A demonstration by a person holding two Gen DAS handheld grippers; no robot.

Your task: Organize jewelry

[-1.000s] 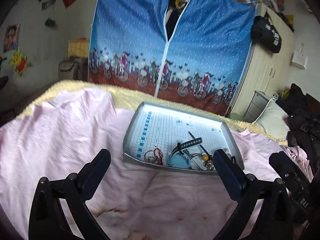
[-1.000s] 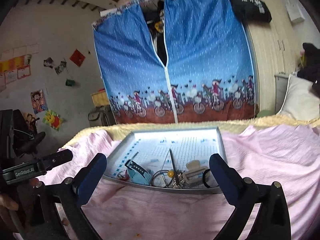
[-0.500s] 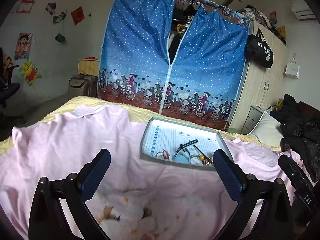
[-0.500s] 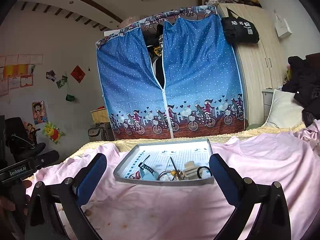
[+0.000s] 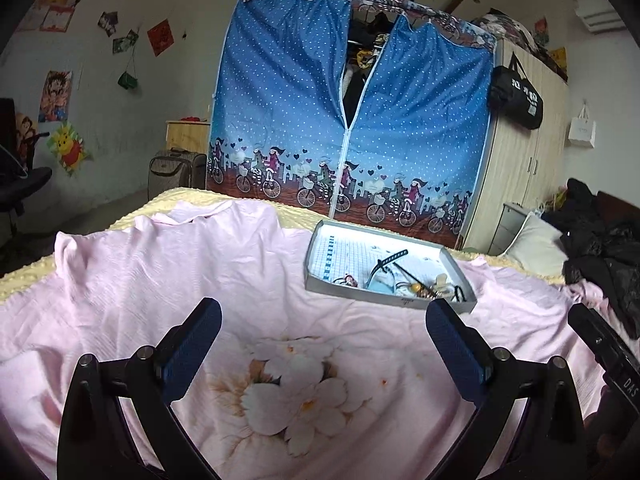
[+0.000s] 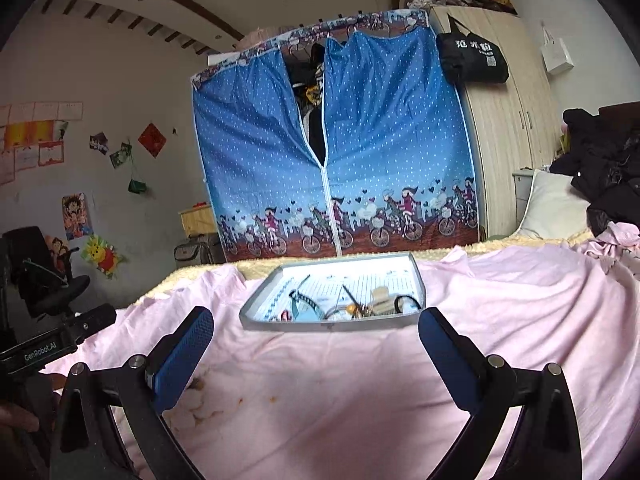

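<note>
Both grippers have pulled back from the tray (image 5: 362,294), which now looks smaller and farther off than a second ago. It sits on the pink sheet (image 5: 160,264) at the far side of the bed, with the jewelry (image 6: 352,308) heaped along its near edge. The left gripper (image 5: 323,320) and right gripper (image 6: 316,330) hang over the sheet, fingers spread wide, holding nothing.

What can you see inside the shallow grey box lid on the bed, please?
Inside the grey box lid lie a dark strap, a thin stick, a yellow bead, a beige clip and a black loop. The near wall hides whatever sits lowest.
</note>
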